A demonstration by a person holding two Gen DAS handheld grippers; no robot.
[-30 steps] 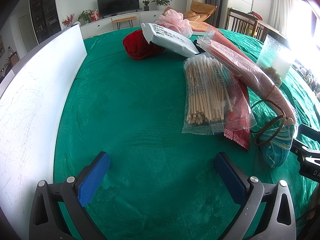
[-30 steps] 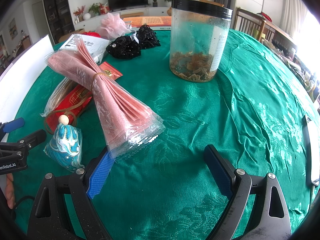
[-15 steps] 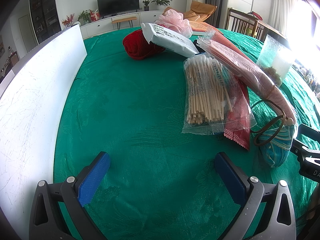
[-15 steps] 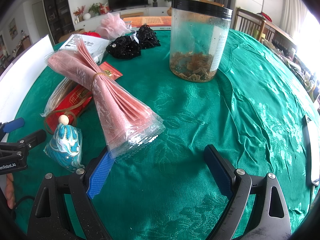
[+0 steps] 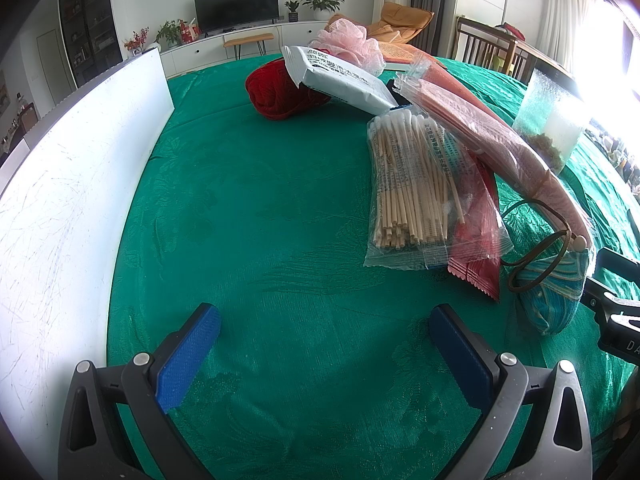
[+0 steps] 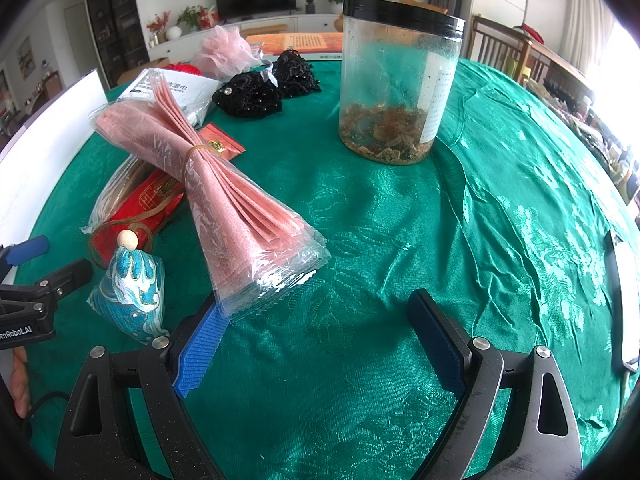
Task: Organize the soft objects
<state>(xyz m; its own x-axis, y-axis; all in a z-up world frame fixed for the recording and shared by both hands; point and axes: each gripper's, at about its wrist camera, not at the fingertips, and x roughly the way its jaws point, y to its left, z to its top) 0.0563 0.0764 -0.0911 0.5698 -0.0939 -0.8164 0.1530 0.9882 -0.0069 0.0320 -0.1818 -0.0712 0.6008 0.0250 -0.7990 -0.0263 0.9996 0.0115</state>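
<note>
Right wrist view: right gripper (image 6: 316, 334) spread wide and empty above green desk (image 6: 400, 220), pink cloth bundle (image 6: 224, 196) touching its left finger, best approached by shifting left, straddling it, closing gently.

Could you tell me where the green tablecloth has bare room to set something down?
Bare cloth lies between the white board and the clear bag of cotton swabs, and right of the clear black-lidded jar. It is crowded around the pink banded packets.
</note>
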